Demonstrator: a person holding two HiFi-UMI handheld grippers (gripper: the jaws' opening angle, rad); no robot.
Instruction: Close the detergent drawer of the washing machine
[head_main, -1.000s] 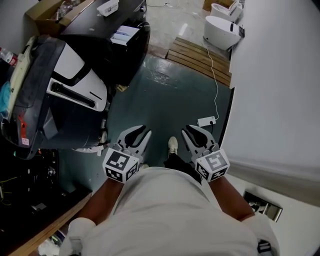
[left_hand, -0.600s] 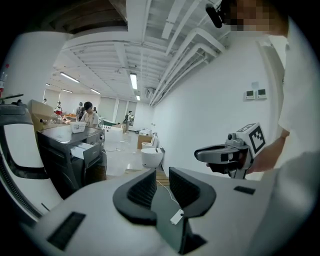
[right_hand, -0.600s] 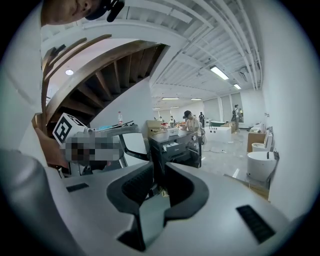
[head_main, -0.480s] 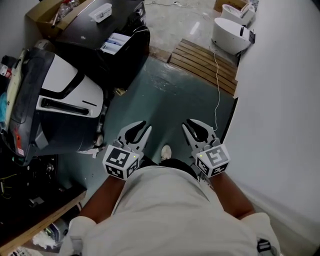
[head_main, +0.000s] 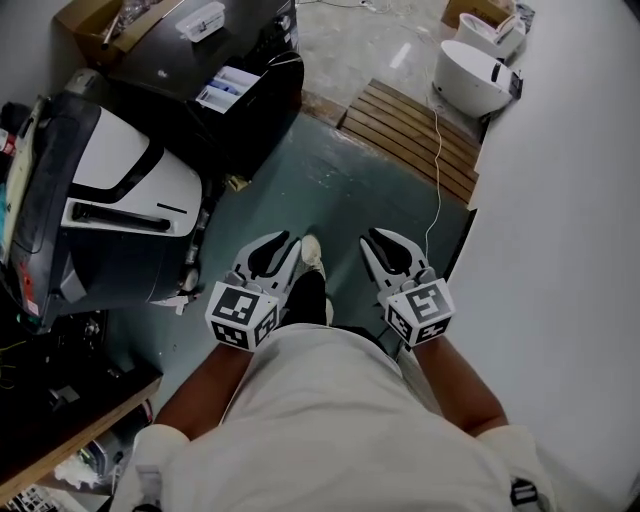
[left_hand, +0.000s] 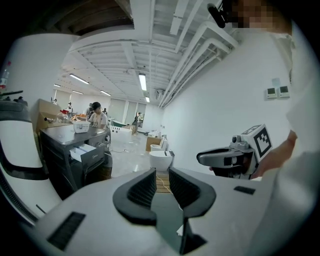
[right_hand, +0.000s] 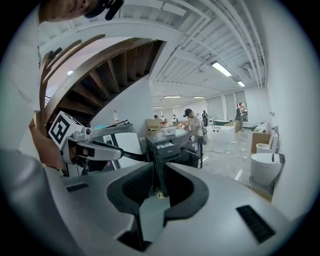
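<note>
Legwork is what has changed. Over the last second the person has stepped forward across the green floor, and one shoe (head_main: 311, 252) now shows out in front between the two grippers, pointing toward the washing machine (head_main: 255, 110). The machine has not been reached. I take this as the approach, with the closing push still to come.

The detergent drawer (head_main: 227, 87) stands pulled out from the machine's upper front, on the side facing the person. Its open top shows white and blue. Whether there is any powder or liquid in it is too small to tell.

The left gripper (head_main: 274, 252) and the right gripper (head_main: 392, 250) are carried side by side at waist height, well short of the machine. On each the jaws stand a little apart with nothing between them. Only the distant room shows through the gaps, and through the right one the machine's own corner.

A white tray (head_main: 203, 18) sits on top of the machine, its contents unclear. A cardboard box (head_main: 90, 18) just past the machine's far-left corner holds a jumble I cannot name. A round white tub (head_main: 478, 77) stands well off to the machine's right, beyond a wooden pallet (head_main: 410, 140), and its inside is out of sight.
</note>
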